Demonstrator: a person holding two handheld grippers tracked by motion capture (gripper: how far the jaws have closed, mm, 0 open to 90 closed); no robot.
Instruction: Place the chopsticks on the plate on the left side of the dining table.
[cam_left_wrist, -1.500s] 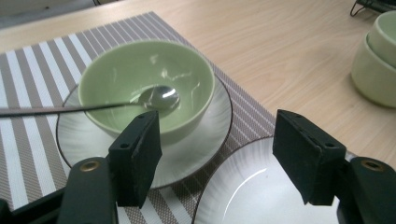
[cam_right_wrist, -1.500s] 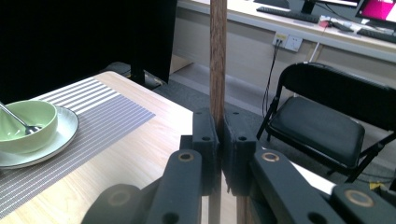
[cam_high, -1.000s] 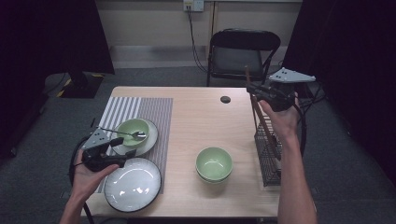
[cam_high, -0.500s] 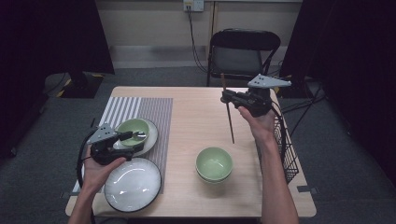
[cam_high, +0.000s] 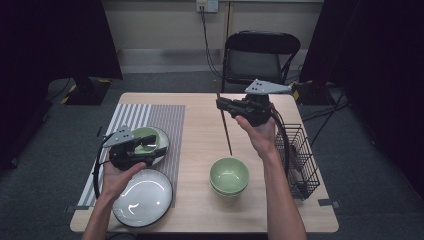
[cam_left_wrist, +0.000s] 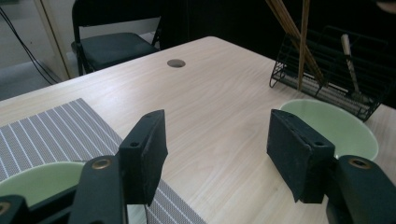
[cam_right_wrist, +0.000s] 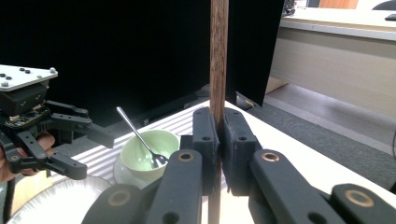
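Wooden table (cam_high: 200, 210) bears three green bowls, one white plate (cam_high: 142, 204), one wire rack (cam_high: 300, 160)

Each hand-held gripper is a black body: the left hand-held gripper (cam_high: 142, 147) and the right hand-held gripper (cam_high: 219, 105) both carry a grey three-cornered plate on top, dotted with small dark screws, and a black cable loops away from each. Seen close in the gripper views, the jaws are flat black rectangular blocks with small screw holes in their faces, mounted on black link arms joined by brass-coloured rivets. The person's forearms are bare, with no sleeves.
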